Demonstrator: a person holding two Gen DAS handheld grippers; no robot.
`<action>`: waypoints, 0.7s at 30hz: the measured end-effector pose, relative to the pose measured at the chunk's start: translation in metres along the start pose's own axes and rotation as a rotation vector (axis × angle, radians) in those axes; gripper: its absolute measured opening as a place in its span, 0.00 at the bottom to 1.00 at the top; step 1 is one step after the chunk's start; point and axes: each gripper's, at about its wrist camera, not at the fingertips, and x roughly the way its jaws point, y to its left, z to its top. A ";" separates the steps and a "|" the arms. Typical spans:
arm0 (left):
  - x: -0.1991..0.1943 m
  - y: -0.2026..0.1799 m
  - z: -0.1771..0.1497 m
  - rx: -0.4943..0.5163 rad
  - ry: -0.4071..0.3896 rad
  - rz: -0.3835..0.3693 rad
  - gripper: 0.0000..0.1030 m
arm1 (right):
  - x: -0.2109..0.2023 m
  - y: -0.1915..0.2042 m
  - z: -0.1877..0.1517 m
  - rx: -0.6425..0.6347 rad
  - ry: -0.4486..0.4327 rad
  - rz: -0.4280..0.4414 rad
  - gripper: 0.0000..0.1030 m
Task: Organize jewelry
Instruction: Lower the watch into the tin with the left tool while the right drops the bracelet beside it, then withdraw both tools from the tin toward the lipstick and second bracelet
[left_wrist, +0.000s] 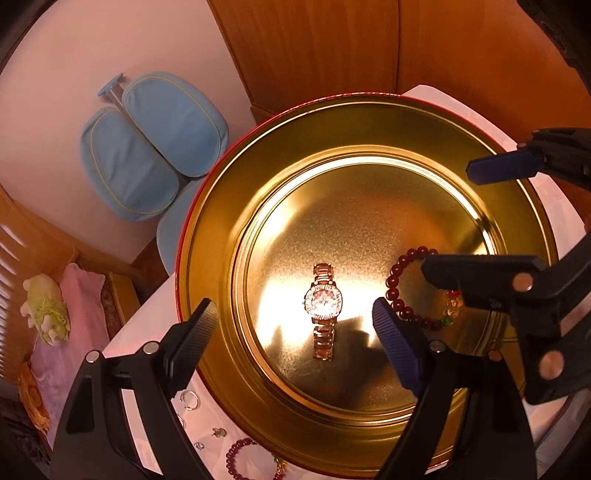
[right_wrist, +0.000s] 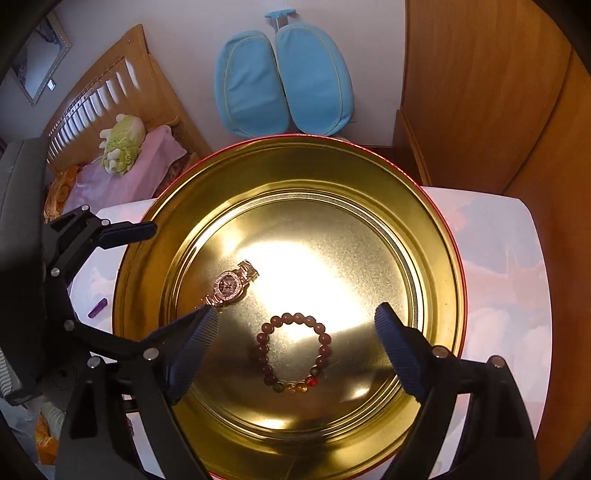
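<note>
A round gold tin (left_wrist: 229, 206) (right_wrist: 436, 236) with a red outer wall stands on the white table. Inside it lie a rose-gold watch (left_wrist: 324, 308) (right_wrist: 229, 285) and a dark red bead bracelet (left_wrist: 397, 291) (right_wrist: 293, 352) with a few coloured beads. My left gripper (left_wrist: 295, 328) hangs open and empty above the tin, over the watch. My right gripper (right_wrist: 291, 347) is open and empty above the bracelet; it also shows in the left wrist view (left_wrist: 480, 221) at the right.
On the table beside the tin lie small rings (left_wrist: 189, 400), small earrings (left_wrist: 218, 432) and another red bead bracelet (left_wrist: 242, 458). A purple stick (right_wrist: 98, 307) lies left of the tin. A blue chair (right_wrist: 284, 81), a bed and wooden cupboards stand behind.
</note>
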 end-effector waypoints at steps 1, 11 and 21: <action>-0.001 0.000 -0.001 -0.004 0.002 0.001 0.81 | -0.001 0.001 -0.001 -0.004 -0.003 0.002 0.85; -0.030 0.007 -0.021 -0.098 -0.074 -0.014 0.81 | -0.017 0.017 -0.013 -0.021 -0.037 -0.041 0.94; -0.061 0.020 -0.094 -0.317 -0.093 -0.030 0.81 | -0.049 0.019 -0.041 -0.012 -0.076 -0.010 0.94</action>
